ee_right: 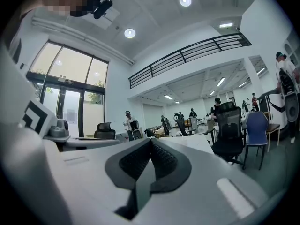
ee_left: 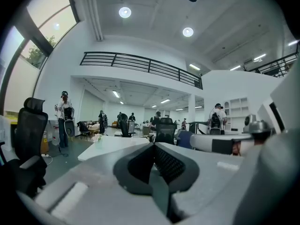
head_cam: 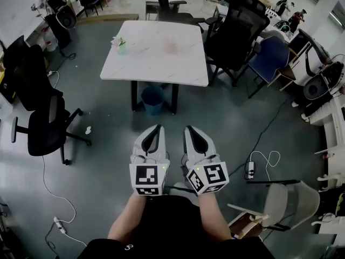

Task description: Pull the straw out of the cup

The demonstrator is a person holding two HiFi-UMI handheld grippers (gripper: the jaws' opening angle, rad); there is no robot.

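A white table [head_cam: 156, 58] stands several steps ahead of me. On its far left part sits a small pale green cup [head_cam: 122, 47] with something thin sticking out of its top, too small to make out. A pale pink cup [head_cam: 170, 47] stands near the table's far middle. My left gripper [head_cam: 157, 129] and right gripper [head_cam: 190, 129] are held side by side close to my body, far short of the table, both shut on nothing. The left gripper view shows shut jaws [ee_left: 153, 145] pointing toward the table [ee_left: 108, 145]. The right gripper view shows shut jaws [ee_right: 151, 141].
A blue bin [head_cam: 152, 99] stands under the table. Black office chairs stand at the left [head_cam: 43, 124] and beside the table's right side [head_cam: 237, 31]. A blue chair [head_cam: 272, 58] and a white chair [head_cam: 285, 201] are to the right. Cables and a power strip [head_cam: 250, 169] lie on the grey floor.
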